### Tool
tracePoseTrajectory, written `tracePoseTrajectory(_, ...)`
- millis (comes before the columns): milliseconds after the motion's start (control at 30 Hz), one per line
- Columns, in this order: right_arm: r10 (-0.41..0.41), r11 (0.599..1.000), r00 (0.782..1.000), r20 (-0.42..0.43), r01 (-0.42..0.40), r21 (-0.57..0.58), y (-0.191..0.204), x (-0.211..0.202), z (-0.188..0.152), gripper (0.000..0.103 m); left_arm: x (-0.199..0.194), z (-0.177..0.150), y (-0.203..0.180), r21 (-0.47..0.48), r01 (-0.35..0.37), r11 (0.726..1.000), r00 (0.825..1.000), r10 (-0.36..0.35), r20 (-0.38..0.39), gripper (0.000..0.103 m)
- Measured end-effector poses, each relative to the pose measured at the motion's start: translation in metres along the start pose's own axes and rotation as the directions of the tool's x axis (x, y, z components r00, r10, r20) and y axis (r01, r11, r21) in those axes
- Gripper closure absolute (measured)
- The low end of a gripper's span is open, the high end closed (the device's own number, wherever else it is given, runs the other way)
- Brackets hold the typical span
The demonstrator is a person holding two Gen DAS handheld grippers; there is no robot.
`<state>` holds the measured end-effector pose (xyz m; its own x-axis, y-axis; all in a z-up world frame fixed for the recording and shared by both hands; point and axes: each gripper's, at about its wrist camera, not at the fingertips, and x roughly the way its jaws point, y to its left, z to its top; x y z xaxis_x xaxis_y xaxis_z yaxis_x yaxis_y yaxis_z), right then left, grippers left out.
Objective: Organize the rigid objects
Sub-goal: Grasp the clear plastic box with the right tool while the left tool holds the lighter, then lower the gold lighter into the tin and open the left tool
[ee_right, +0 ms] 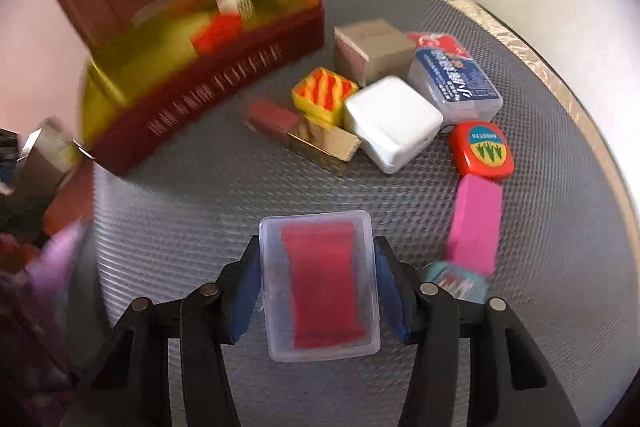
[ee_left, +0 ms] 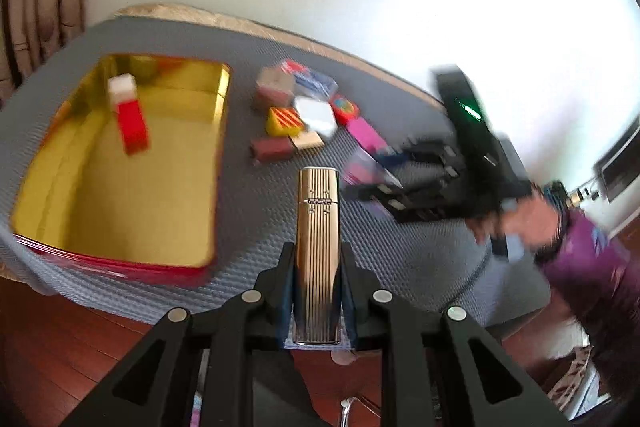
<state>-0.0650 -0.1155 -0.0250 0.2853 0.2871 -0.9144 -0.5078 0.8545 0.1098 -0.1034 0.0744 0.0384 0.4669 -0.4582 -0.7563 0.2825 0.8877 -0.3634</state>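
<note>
Left tool (ee_left: pixel 318 259) clamps lighter (ee_left: pixel 318 251); right tool (ee_right: pixel 318 283) grips clear case (ee_right: pixel 320 287), both presumably bound for tin (ee_left: pixel 218 163).

We hold a ribbed gold metal lighter (ee_left: pixel 318 251) upright between the pads of our left hand-held gripper (ee_left: pixel 318 267), above the grey textured mat (ee_left: pixel 248 211) on the counter. To the left sits an open red tin with a gold interior (ee_left: pixel 120 171), a red-and-white box (ee_left: pixel 129 113) inside it. Small coloured boxes (ee_left: pixel 308 111) cluster beyond. Our right hand-held gripper (ee_left: pixel 372 187) is blurred at right.
</note>
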Motion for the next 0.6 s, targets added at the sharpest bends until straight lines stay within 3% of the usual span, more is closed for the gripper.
tracePoseTrajectory(133,0.072,0.983,0.983,0.168,-0.098,0.154,0.008,-0.031,-0.031,0.053,-0.022,0.023,0.025,-0.015,-0.079,0.997,0.996,0.080,0.035,0.083)
tracePoseTrajectory(267,0.060,0.956,0.962,0.268,-0.133,0.263,0.013,-0.042,-0.069,0.053,-0.012,0.057,0.045,0.009,-0.164,0.986,0.986,0.164,0.025,0.083)
tracePoseTrajectory(600,0.009,0.928,0.954,0.298,-0.119,0.353,0.001,-0.043,-0.105,0.053,0.077,0.128,0.092,0.005,-0.301,0.954,0.952,0.301,-0.053,0.083)
